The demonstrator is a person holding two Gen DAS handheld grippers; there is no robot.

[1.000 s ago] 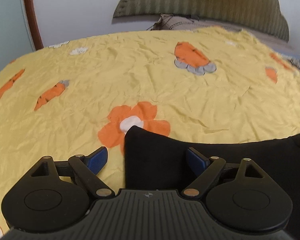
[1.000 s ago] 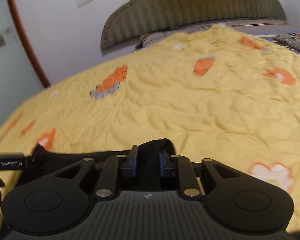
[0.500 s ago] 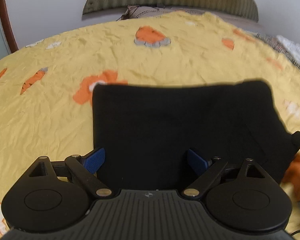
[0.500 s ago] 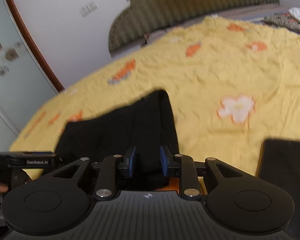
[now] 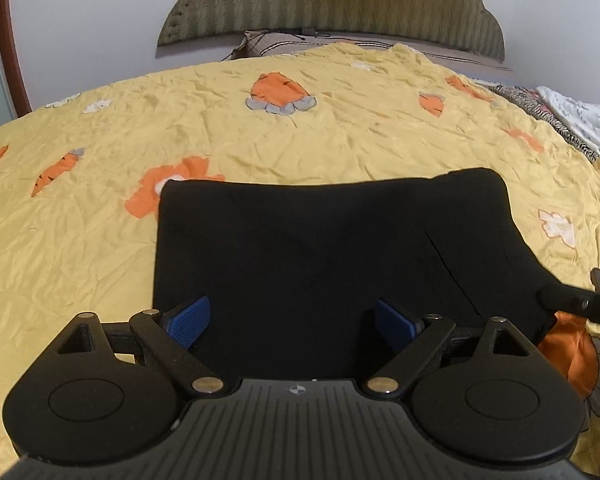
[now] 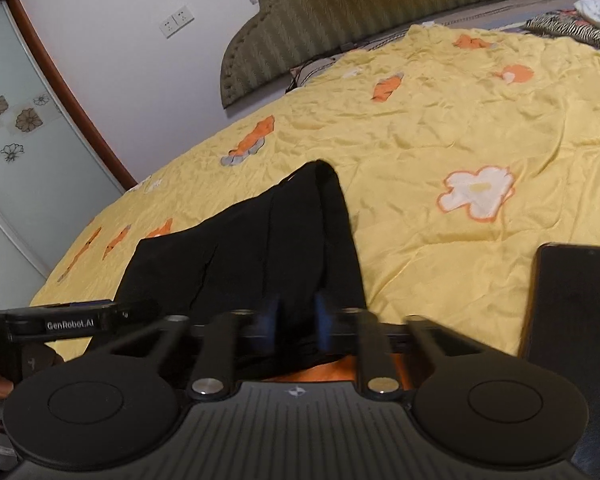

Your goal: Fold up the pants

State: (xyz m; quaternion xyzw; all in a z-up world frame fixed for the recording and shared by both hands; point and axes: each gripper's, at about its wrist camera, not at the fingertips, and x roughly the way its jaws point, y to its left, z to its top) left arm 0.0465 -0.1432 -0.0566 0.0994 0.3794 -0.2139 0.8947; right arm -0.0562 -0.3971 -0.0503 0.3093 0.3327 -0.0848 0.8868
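Black pants [image 5: 320,256] lie folded into a rough rectangle on the yellow bedspread [image 5: 340,136] w/ orange flower and carrot prints, filling the centre of the left wrist view and running down under the tool. Left gripper [image 5: 290,322] is released: blue pads [image 5: 190,320] stand wide apart over the near edge of the pants, nothing pinched. In the right wrist view the pants [image 6: 260,248] stretch from centre toward 9 o'clock, w/ one corner peaking at approx 12 o'clock of the cloth. Right gripper [image 6: 296,322] has just been closing; its pads look blurred, w/ the near edge of the pants bunched between them, clenched on that fabric. Part of the other tool shows at 9 o'clock. A dark flat slab, prob a phone [image 6: 572,308], lies on the bedspread at 3 o'clock, apart from the pants. Green padded headboard [image 5: 332,0] at 12 o'clock against a white wall; striped and white fabrics [image 6: 576,20] at approx 1 o'clock on the bed's far side.
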